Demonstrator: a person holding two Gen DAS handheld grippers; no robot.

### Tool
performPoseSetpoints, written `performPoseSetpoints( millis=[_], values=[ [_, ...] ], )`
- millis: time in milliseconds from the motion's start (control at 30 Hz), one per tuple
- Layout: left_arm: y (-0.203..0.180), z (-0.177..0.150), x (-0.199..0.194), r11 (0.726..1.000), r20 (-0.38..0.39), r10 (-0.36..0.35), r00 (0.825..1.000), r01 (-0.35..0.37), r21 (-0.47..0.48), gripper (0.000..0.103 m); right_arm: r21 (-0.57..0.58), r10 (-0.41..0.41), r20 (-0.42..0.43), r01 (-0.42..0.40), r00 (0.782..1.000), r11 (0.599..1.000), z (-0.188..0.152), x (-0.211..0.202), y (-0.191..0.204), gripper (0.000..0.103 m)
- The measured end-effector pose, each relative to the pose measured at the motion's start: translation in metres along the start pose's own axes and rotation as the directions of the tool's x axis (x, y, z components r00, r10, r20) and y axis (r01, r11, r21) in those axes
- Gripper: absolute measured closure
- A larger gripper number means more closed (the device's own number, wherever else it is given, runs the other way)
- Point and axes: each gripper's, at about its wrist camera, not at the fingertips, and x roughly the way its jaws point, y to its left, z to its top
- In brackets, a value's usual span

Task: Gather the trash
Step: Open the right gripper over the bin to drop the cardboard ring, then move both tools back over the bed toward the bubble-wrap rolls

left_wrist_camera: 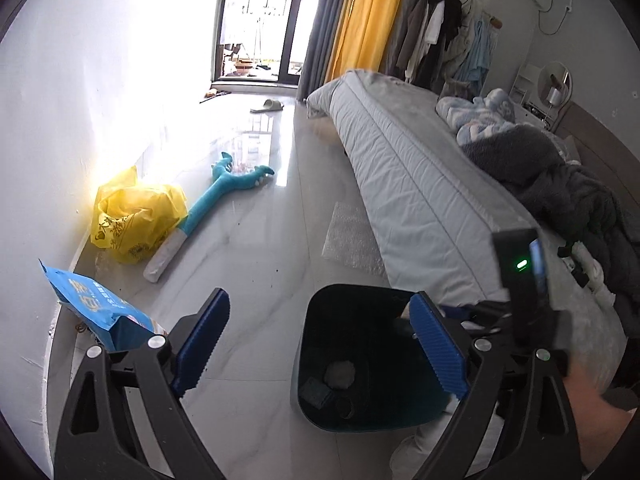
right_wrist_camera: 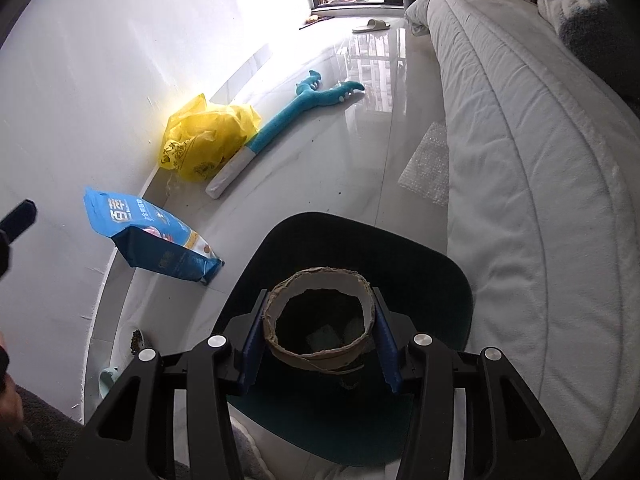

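Cardboard ring [right_wrist_camera: 320,320], frayed rim, near edge hidden behind tong bodies; clamped between blue ribbed pads of right tongs [right_wrist_camera: 320,344], directly above dark bin [right_wrist_camera: 432,276]. Bin contents dim, hard to identify. Left tongs [left_wrist_camera: 320,344] spread wide, empty, bin [left_wrist_camera: 320,408] below. Glossy floor [right_wrist_camera: 320,168]: blue pouch [right_wrist_camera: 152,240], crinkled yellow bag [right_wrist_camera: 204,140].

In your right wrist view, the cardboard ring [right_wrist_camera: 320,320] covers most of the bin [right_wrist_camera: 424,280] interior, so the scraps below cannot be identified. In your left wrist view, the blue bag [left_wrist_camera: 96,312] is partly hidden behind the left gripper [left_wrist_camera: 320,348]. The print on the yellow bag [left_wrist_camera: 136,216] is too small to read.
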Motion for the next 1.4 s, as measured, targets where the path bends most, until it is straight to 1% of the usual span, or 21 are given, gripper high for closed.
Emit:
performPoseSetpoints(
  millis=[100, 233, 433, 500, 533, 567, 700, 900, 967, 1100, 1233, 1400],
  values=[
    [0.002, 0.002, -0.009, 1.000, 0.020, -0.007, 1.000, 0.008, -0.008, 0.010, -0.002, -0.019, -0.038, 0.019, 0.999, 1.000, -0.005, 0.017, -0.003, 0.054],
    [0.002, 0.008, -0.022, 1.000, 0.053, -0.015, 0.998, 0.015, 0.006, 0.010, -0.002, -0.051, -0.091, 0.051, 0.995, 0.999, -0.011, 0.037, -0.008, 0.054],
    [-0.005, 0.016, -0.041, 0.999, 0.106, -0.045, 0.993, 0.044, 0.010, 0.010, -0.022, -0.083, -0.133, 0.081, 0.988, 0.997, -0.020, 0.052, -0.006, 0.053],
    [-0.009, 0.019, -0.046, 0.999, 0.123, -0.054, 0.991, 0.053, 0.014, 0.010, -0.024, -0.086, -0.154, 0.083, 0.984, 0.996, -0.023, 0.056, -0.007, 0.048],
    [-0.010, 0.020, -0.050, 0.998, 0.132, -0.055, 0.990, 0.053, 0.019, 0.010, -0.026, -0.087, -0.160, 0.084, 0.983, 0.996, -0.024, 0.057, -0.007, 0.040],
    [-0.011, 0.021, -0.053, 0.998, 0.140, -0.055, 0.989, 0.052, 0.025, 0.010, -0.028, -0.089, -0.164, 0.085, 0.982, 0.996, -0.025, 0.058, -0.007, 0.036],
    [-0.019, 0.025, -0.063, 0.998, 0.171, -0.053, 0.984, 0.046, 0.044, 0.010, -0.027, -0.090, -0.163, 0.086, 0.983, 0.996, -0.028, 0.052, -0.007, 0.034],
    [-0.029, 0.033, -0.070, 0.996, 0.210, -0.066, 0.976, 0.054, 0.064, 0.010, -0.045, -0.062, -0.099, 0.058, 0.993, 0.997, -0.023, 0.020, -0.004, 0.031],
    [-0.031, 0.035, -0.073, 0.996, 0.219, -0.062, 0.974, 0.047, 0.071, 0.010, -0.057, -0.056, -0.075, 0.052, 0.996, 0.997, -0.022, 0.007, -0.004, 0.031],
    [-0.039, 0.043, -0.073, 0.996, 0.231, -0.079, 0.970, 0.068, 0.053, 0.010, -0.055, -0.032, 0.008, 0.032, 0.999, 0.998, -0.016, -0.026, -0.009, 0.031],
    [-0.058, 0.048, -0.072, 0.994, 0.234, -0.109, 0.966, 0.099, 0.053, 0.010, -0.055, -0.023, 0.095, 0.028, 0.995, 0.998, -0.013, -0.059, -0.020, 0.029],
    [-0.086, 0.052, -0.071, 0.987, 0.239, -0.149, 0.959, 0.132, 0.089, 0.010, -0.040, -0.031, 0.171, 0.038, 0.985, 0.998, -0.015, -0.093, -0.039, 0.029]
  ],
)
